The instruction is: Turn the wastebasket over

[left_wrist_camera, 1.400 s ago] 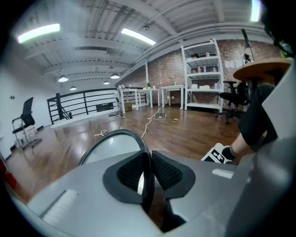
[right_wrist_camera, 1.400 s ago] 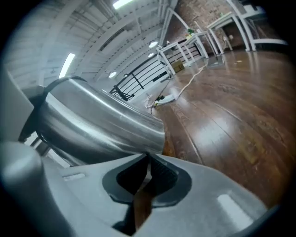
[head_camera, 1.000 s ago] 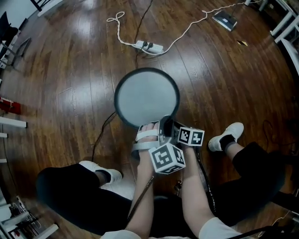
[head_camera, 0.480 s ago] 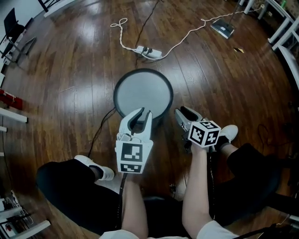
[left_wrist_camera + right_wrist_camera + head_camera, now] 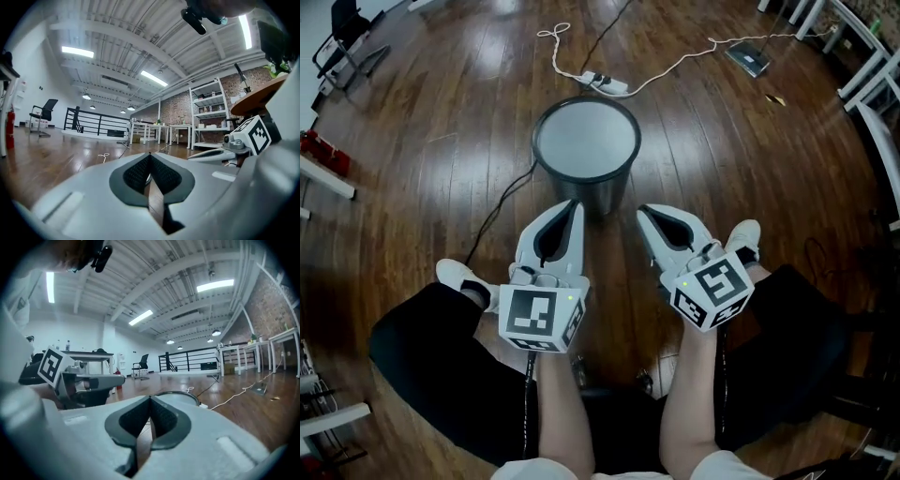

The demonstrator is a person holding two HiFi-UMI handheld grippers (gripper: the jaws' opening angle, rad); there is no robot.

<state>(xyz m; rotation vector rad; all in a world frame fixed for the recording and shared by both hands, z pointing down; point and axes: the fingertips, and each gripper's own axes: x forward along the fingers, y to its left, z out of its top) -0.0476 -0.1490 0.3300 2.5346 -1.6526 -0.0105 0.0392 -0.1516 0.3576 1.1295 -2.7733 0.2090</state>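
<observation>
Left pads (image 5: pixel 136 174): pressed together, nothing between them.
Right pads (image 5: pixel 163 420): the same, closed and empty.
Left gripper (image 5: pixel 572 206): held level above the person's knees, tips toward the bin, well short of it.
Right gripper (image 5: pixel 645 212): alongside the left, apart from it, also short of the bin.
Wastebasket (image 5: pixel 586 141): stands on the wood floor (image 5: pixel 441 122) ahead of both grippers, touched by neither.
Face shown: a flat pale grey disc inside a dark rim. The low right gripper view shows that disc near rim height, so I read it as the base and the mouth as down; not certain.
Long axis: vertical, square to the floor. The head view looks almost straight down it, and only a strip of black wall shows on the near side.
Step in hand (judged): the flip looks done, with the hands drawn clear.
To do it well: keep both closed grippers high and off the rim so nothing nudges the bin, and confirm the lower edge sits flat all round.
Watch: a black cable (image 5: pixel 502 202) runs to the bin's near-left foot; I cannot tell whether it is caught under the edge.
Beyond: a power strip (image 5: pixel 605 84) lies behind the bin, clear of it.
</observation>
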